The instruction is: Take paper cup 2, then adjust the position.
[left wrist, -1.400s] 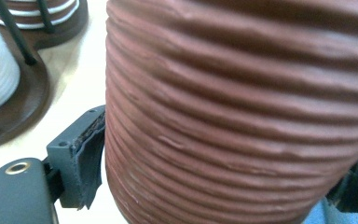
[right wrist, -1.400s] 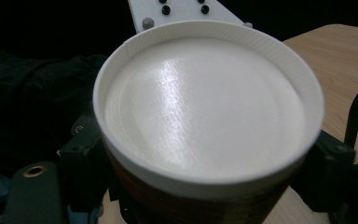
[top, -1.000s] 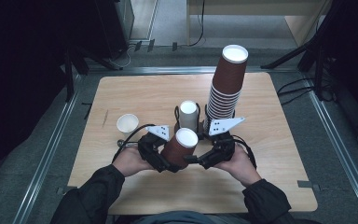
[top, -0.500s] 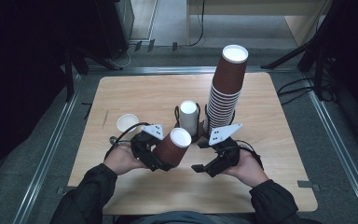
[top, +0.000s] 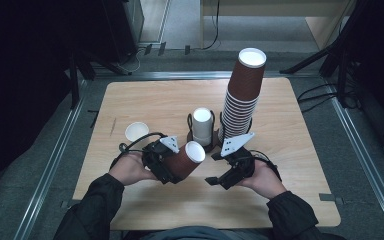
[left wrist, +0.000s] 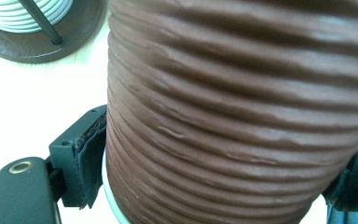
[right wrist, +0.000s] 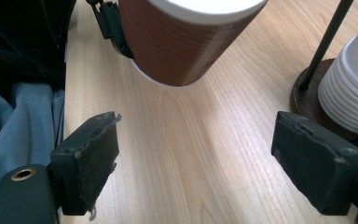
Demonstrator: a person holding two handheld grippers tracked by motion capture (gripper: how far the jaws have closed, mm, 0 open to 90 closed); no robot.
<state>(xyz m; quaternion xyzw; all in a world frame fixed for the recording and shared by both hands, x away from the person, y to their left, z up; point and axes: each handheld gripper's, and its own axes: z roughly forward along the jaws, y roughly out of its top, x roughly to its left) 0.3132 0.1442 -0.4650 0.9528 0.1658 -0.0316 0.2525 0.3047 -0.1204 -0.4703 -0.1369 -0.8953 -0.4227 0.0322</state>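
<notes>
Now left hand-held gripper (top: 172, 167) clamps brown cup (top: 186, 161); right hand-held gripper (top: 220, 180) open, table edge near.

Count: one loose brown ribbed cup (top: 186, 161) clamped in the left gripper (top: 167, 165), one tall stack of brown cups (top: 241, 97) too tightly nested to count singly, one shorter stack of white cups (top: 202, 126) in a round dark holder (top: 211, 145), and one small white cup (top: 136, 131) standing alone on the table (top: 300, 150). Two grippers total; the right gripper (top: 220, 180) has nothing between its jaws.
</notes>
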